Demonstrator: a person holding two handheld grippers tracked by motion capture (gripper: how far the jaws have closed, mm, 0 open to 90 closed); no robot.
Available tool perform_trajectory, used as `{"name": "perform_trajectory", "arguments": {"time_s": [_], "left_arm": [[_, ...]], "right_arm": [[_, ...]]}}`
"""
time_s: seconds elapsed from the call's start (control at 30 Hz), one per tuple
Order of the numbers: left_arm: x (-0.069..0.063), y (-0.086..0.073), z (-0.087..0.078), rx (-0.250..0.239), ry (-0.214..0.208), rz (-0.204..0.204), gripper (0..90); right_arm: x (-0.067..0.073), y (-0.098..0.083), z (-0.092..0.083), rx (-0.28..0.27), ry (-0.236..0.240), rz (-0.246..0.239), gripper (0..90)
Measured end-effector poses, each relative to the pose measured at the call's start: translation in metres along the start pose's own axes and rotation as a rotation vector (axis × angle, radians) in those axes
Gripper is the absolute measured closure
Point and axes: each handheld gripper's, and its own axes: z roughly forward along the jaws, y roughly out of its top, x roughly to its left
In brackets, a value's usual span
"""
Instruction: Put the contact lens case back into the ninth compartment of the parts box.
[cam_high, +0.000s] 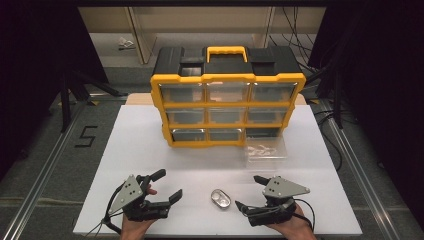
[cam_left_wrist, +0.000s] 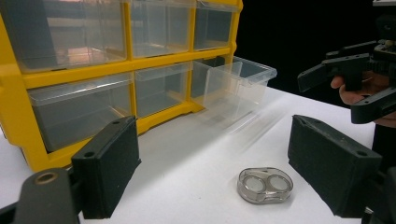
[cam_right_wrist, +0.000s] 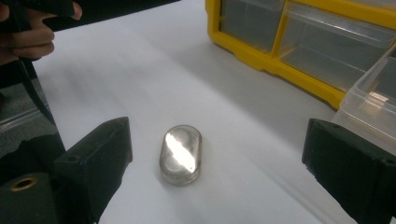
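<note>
High view: the small clear case (cam_high: 220, 198) lies flat on the white tabletop (cam_high: 145, 150), between the left gripper (cam_high: 167, 185) and the right gripper (cam_high: 248, 192), apart from both. Behind it stands the yellow organizer (cam_high: 227, 107); its lower right drawer (cam_high: 266, 150) is pulled out onto the tabletop.

Left gripper view: jaws set wide, nothing held. The case (cam_left_wrist: 265, 185) sits ahead between them, nearer the right-hand jaw, untouched. The open drawer (cam_left_wrist: 243, 77) projects from the organizer (cam_left_wrist: 18, 93).

Right gripper view: jaws also wide and empty. The case (cam_right_wrist: 181, 154) lies centred ahead of them; the drawer (cam_right_wrist: 373, 107) is at the right edge.

Judged step: approach before pickup. The next move calls for one gripper to descend, straddle the case across its narrow width, and close, probably for transfer to the open drawer
</note>
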Motion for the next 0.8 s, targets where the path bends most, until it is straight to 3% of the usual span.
{"name": "perform_trajectory", "arguments": {"time_s": [0.8], "left_arm": [[0.001,0.000,0.000,-0.002,0.003,-0.004,16.3]], "right_arm": [[0.003,0.019,0.024,0.119,0.039,-0.043,10.3]]}}
